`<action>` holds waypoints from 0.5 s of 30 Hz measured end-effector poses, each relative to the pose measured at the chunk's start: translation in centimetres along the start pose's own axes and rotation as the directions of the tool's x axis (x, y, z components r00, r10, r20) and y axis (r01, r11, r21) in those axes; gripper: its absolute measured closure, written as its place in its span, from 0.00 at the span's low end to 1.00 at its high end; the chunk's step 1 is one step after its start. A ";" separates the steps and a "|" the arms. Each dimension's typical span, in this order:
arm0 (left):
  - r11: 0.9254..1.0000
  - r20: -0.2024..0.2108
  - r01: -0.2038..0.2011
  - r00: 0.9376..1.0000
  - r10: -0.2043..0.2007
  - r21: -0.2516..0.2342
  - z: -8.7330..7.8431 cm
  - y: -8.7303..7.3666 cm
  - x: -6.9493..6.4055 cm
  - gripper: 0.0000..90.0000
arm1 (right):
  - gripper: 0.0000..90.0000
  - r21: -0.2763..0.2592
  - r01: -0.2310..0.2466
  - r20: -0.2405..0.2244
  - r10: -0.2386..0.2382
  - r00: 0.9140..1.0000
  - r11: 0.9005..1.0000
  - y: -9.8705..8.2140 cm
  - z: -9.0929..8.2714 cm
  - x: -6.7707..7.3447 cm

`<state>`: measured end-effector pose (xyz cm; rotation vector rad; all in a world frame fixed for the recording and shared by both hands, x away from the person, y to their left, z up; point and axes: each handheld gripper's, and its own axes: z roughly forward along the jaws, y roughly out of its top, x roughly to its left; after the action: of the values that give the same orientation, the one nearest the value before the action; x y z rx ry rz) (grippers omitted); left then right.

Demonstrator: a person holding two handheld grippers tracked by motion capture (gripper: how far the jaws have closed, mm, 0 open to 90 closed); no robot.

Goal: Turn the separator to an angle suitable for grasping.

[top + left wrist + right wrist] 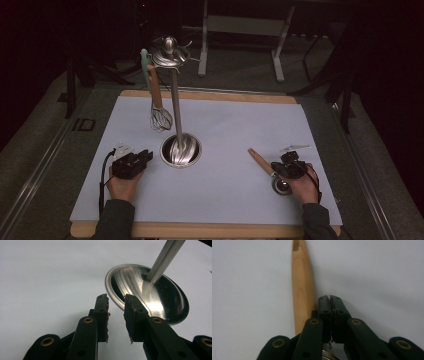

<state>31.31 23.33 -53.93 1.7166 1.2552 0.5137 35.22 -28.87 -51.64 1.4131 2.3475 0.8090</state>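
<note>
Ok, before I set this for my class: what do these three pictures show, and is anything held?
A person, not a robot, holds a hand-held gripper in each hand. The high view looks down on the table; the other two cameras ride on the grippers. A metal stand is on the table, with a whisk hanging from it. A wooden-handled utensil lies by the right hand-held gripper, whose jaws are shut, the handle beside them. The left hand-held gripper is open and empty, near the stand's base.

Both grippers, left (145,156) and right (278,168), are black, with brass-ringed screws along ridged-pad jaws and trailing black cables; the sleeves (115,220) are dark grey.
</note>
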 end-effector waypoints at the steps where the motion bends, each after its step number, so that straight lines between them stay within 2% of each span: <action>1: 1.000 0.000 0.001 1.000 -0.001 0.001 0.0 0.0 0.0 0.81 | 0.92 -0.001 0.000 0.004 0.000 1.000 1.000 0.1 0.0 0.0; 3: 1.000 0.000 0.003 1.000 -0.003 0.001 0.0 0.0 0.0 0.81 | 0.89 -0.005 0.000 0.008 0.000 1.000 1.000 0.1 -0.1 0.0; 5: 1.000 0.001 0.006 1.000 -0.006 0.000 0.0 0.0 0.1 0.81 | 0.81 -0.027 -0.007 0.003 0.007 1.000 1.000 0.2 -0.8 -0.1; 8: 1.000 0.001 0.008 1.000 -0.008 0.000 0.0 0.0 0.1 0.80 | 0.77 -0.039 -0.004 -0.013 0.003 1.000 0.999 0.4 -1.4 -0.1; 9: 1.000 -0.001 0.008 1.000 -0.008 0.001 0.0 0.0 0.1 0.80 | 0.74 -0.032 0.019 -0.041 -0.020 0.999 0.999 0.7 -1.9 0.1; 10: 1.000 -0.001 0.007 1.000 -0.007 0.001 0.0 0.0 0.1 0.80 | 0.74 -0.032 0.019 -0.041 -0.020 0.999 0.999 0.7 -1.9 0.1; 11: 1.000 -0.002 0.004 1.000 -0.004 0.000 0.0 0.0 0.0 0.80 | 0.73 -0.011 0.052 -0.072 -0.052 0.996 0.999 0.9 -2.1 0.2; 12: 1.000 -0.002 0.004 1.000 -0.004 0.000 0.0 0.0 0.0 0.80 | 0.72 0.001 0.059 -0.079 -0.058 0.995 0.998 0.9 -2.1 0.2; 14: 1.000 -0.003 0.001 1.000 -0.001 0.002 0.0 0.0 0.0 0.80 | 0.71 0.033 0.058 -0.104 -0.055 0.993 0.998 1.0 -2.0 0.1; 15: 1.000 -0.004 0.002 1.000 -0.002 0.002 0.0 0.0 0.0 0.80 | 0.70 0.055 0.044 -0.145 -0.036 0.989 0.997 1.0 -1.8 -0.1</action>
<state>31.34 23.32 -53.97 1.7166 1.2602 0.5148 35.06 -29.18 -49.59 1.3673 2.5184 0.8646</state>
